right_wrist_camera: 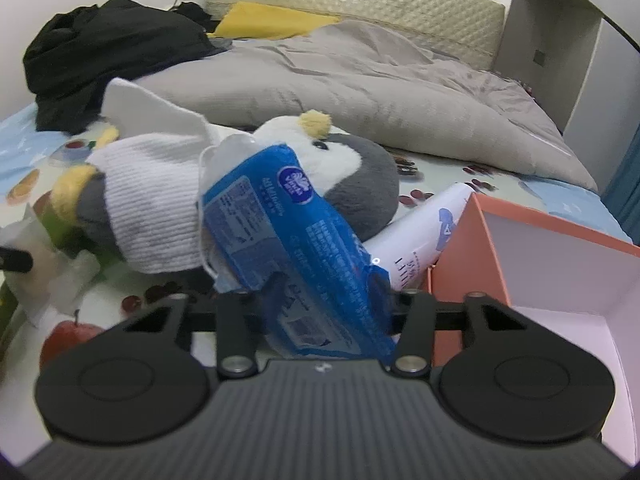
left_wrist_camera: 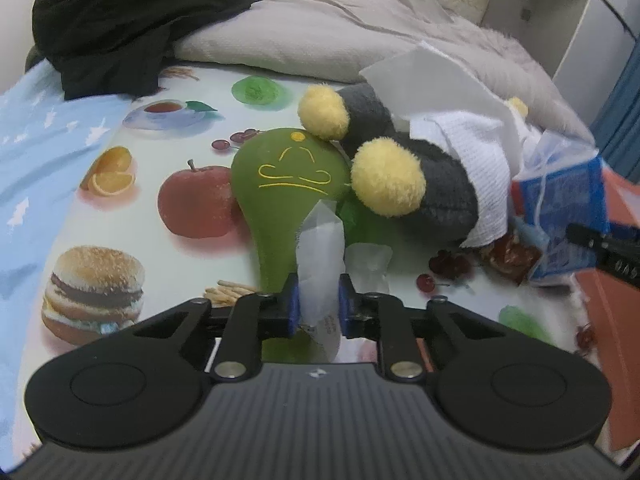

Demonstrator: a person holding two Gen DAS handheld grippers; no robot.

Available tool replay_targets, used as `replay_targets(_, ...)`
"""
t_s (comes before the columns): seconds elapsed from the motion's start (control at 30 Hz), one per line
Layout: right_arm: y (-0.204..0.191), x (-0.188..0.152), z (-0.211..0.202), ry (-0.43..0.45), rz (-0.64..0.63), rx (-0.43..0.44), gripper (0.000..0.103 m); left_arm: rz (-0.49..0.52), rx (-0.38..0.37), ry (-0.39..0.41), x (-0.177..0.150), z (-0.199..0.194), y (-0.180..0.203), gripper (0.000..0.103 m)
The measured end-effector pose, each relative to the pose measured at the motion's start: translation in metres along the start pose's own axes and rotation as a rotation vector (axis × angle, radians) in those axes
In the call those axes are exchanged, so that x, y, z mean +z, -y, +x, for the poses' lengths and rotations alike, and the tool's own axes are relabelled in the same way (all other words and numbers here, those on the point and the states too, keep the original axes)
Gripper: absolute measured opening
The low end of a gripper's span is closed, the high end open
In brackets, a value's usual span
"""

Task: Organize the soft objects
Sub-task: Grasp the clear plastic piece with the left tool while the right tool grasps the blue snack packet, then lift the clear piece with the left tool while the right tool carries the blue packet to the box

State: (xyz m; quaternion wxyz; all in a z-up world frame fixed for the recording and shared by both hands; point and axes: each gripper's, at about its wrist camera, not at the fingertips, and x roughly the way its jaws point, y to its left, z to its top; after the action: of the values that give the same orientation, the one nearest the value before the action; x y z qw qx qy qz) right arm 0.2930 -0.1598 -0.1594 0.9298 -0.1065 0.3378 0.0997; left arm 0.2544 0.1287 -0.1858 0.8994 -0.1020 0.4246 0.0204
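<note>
At lower centre of each view, we pinch goods: left gripper (left_wrist_camera: 319, 306) clamps a tissue (left_wrist_camera: 320, 240), right gripper (right_wrist_camera: 320, 308) the blue pack (right_wrist_camera: 288, 248). Next, probably lift both toward the orange box (right_wrist_camera: 520, 248).

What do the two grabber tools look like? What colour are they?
Both are black. The left tool has a ribbed dark grey body, two round black discs at its sides, angled black arms with silver bolts, and blue pads on its fingers. The right tool has the same ribbed body, discs and bolts; its pads are hidden. No cables or sleeves show.
</note>
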Motion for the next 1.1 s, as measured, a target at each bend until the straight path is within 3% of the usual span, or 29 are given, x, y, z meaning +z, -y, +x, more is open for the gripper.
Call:
replay_targets(0.1,-0.002,-0.002,-0.005,-0.006,0.001,0.001,0.021,-0.005,0.004,0.009,-0.001,-0.007,0.001,0.018)
replay_targets(0.3,-0.001,-0.001,-0.028,0.018,0.021,0.004,0.01,0.005,0.003,0.03,-0.003,-0.03,0.009,0.017)
replay_targets(0.7,-0.001,-0.004,-0.093,0.064,0.058,0.011,0.009,0.012,-0.021,0.072,-0.019,-0.081,0.027,0.016)
replay_targets(1.1,-0.015,-0.037,-0.135,-0.007,0.132,0.059,0.009,0.02,-0.064,0.073,-0.052,-0.117,0.046,0.015)
